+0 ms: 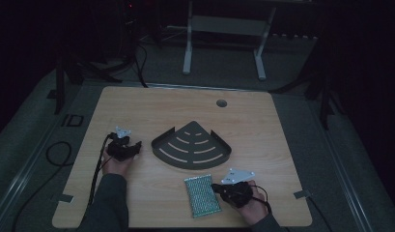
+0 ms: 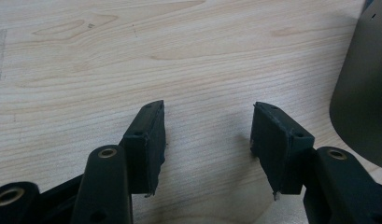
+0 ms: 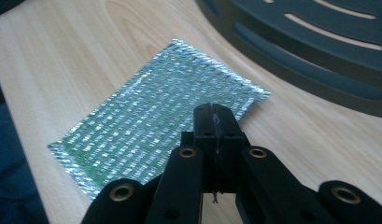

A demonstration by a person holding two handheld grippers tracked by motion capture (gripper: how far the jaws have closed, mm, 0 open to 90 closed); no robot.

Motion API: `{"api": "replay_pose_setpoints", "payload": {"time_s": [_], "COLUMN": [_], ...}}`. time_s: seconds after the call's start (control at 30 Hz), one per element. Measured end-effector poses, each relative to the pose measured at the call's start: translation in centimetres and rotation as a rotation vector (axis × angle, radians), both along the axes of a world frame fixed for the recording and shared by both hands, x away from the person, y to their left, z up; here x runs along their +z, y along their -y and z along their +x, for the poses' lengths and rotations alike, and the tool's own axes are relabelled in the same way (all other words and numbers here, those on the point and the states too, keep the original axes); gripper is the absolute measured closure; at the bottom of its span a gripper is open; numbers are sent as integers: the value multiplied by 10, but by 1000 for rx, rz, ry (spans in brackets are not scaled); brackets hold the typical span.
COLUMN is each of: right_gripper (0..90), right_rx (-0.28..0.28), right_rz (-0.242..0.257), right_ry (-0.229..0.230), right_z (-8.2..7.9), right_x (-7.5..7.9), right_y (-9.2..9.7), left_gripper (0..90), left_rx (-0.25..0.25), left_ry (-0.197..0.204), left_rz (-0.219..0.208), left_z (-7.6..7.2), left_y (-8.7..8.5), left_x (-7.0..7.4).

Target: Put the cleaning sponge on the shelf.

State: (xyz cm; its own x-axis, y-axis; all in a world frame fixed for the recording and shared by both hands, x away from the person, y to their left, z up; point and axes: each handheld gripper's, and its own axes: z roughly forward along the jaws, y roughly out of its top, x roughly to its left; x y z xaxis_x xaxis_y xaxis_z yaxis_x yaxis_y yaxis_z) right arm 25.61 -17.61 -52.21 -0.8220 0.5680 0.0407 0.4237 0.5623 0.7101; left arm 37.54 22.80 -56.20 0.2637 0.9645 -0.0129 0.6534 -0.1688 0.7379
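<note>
A dark quarter-round slotted rack lies mid-desk. Left of the rack, the left tongs sit released, jaws spread over bare wood. Near the rack's front edge, the right tongs are clenched empty, touching a shiny green-silver pouch.

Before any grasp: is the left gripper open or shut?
Open. The left gripper shows bare table between its jaws.

Light wooden table with dark slotted corner tray and shiny foil pouch.
</note>
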Motion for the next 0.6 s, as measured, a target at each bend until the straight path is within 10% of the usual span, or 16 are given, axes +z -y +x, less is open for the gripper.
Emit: {"api": "replay_pose_setpoints", "payload": {"time_s": [0.6], "right_gripper": [899], "right_rx": [29], "right_rz": [-29], "right_ry": [-51], "right_z": [-1], "right_x": [-12], "right_y": [-8], "left_gripper": [457], "left_rx": [0], "left_ry": [0], "left_rz": [0], "left_z": [0], "left_y": [0], "left_x": [0]}}
